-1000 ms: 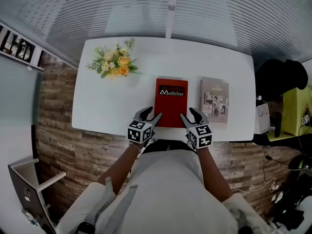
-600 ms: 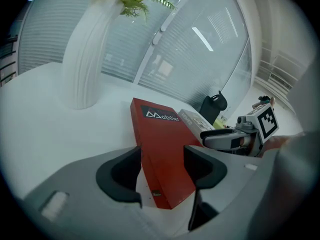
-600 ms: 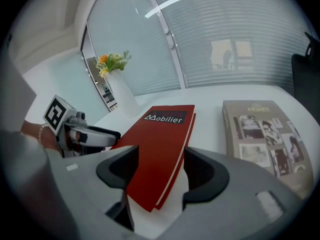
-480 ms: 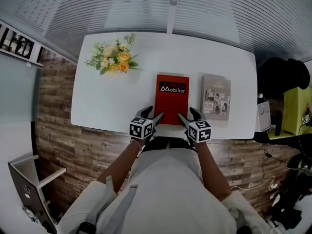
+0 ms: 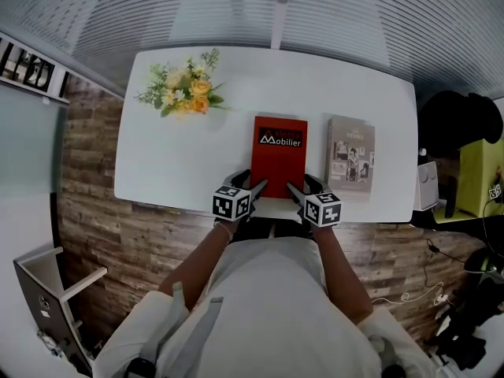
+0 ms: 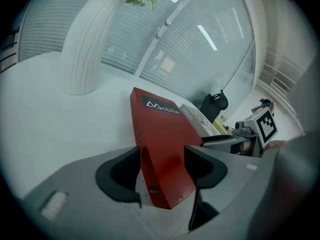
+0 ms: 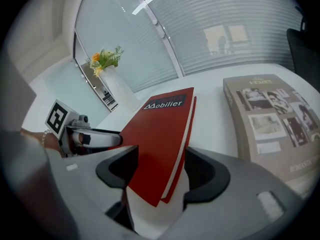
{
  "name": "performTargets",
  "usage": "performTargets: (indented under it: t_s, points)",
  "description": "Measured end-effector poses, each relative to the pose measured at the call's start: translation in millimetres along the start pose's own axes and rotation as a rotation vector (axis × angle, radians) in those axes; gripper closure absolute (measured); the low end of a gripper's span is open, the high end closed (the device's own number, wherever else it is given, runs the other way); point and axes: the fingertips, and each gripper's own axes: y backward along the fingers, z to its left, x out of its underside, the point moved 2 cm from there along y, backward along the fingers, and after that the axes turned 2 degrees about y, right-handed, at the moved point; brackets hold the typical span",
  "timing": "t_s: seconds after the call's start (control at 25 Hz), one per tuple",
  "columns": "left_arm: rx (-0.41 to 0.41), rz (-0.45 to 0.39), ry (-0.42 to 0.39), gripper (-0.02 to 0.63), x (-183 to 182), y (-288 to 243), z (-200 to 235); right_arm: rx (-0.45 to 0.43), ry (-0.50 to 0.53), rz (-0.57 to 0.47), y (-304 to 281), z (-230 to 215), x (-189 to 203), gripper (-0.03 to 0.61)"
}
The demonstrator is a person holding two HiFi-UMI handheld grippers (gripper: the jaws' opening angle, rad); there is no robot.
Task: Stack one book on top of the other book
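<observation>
Red book (image 5: pixel 279 156) lying mid-frame on the white counter (image 5: pixel 181 160), long axis pointing up the frame, grey book (image 5: pixel 350 157) beside it at right. Its lower corners are straddled by the left hand-held gripper (image 5: pixel 250 183) and the right hand-held gripper (image 5: pixel 301 183), equally near, jaws just opened wide, nothing clamped.

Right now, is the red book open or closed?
Closed. The red book lies flat on the white table, front cover and title up; the right gripper view shows its covers together over the pages.
</observation>
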Motion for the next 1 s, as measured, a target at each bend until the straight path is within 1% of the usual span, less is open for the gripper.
performTargets:
  t_s: [0.2,0.4,0.56,1.0]
  points:
    - [-0.014,0.006,-0.004,0.348,1,-2,0,-0.009,-0.018,0.002,-2,3,2,0.322]
    - [-0.018,0.008,-0.018,0.351,1,-2,1,0.001,-0.017,0.000,-3,4,2,0.328]
    - [-0.022,0.009,-0.015,0.351,-1,-1,0,0.010,-0.003,-0.003,0,6,-1,0.332]
    - [-0.019,-0.042,-0.024,0.353,-23,13,-11,0.021,0.041,-0.042,15,15,-25,0.334]
